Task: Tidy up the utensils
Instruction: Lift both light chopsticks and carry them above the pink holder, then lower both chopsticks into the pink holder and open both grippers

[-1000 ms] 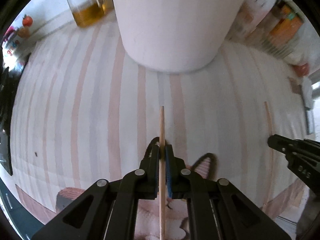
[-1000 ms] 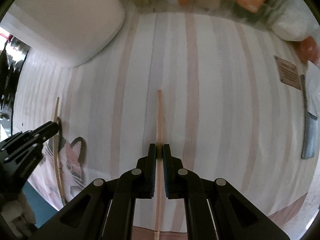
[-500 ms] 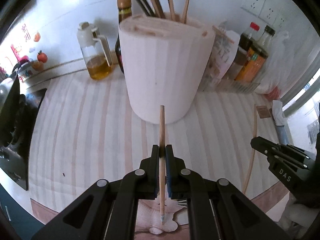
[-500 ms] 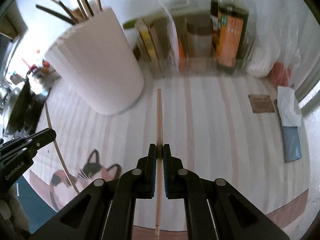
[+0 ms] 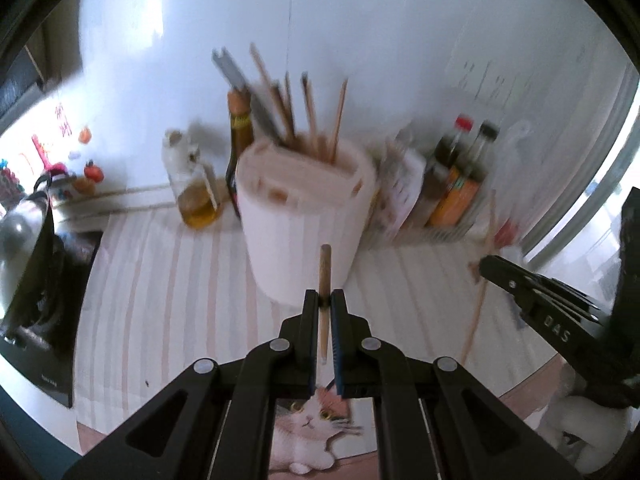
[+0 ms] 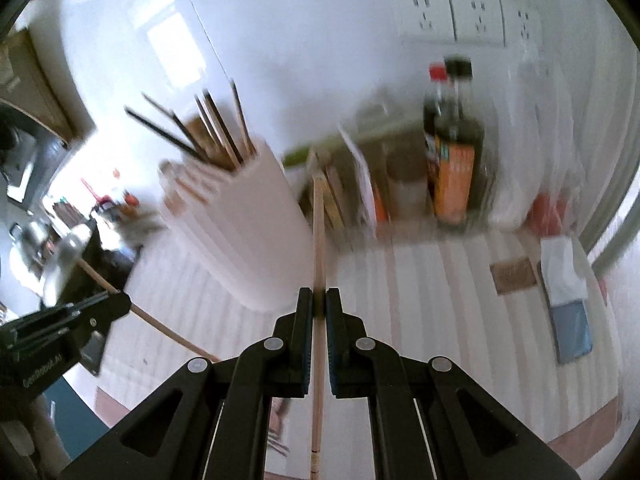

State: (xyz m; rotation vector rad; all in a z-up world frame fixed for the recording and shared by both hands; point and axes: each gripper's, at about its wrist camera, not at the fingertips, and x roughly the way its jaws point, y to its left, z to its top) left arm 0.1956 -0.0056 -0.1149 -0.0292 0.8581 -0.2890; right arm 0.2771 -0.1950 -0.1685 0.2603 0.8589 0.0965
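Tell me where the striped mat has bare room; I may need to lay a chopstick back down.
Bare striped mat lies between the white holder and the stove, and in front of the holder. On the right, mat is free up to the brown card. Along the wall, bottles crowd it.

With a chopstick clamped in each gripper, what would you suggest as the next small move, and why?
Probably carry the left gripper forward and up over the white holder, then tip its chopstick down into the open top. Both grippers are shut on chopsticks clear of the striped mat, and the holder already stands other chopsticks upright.
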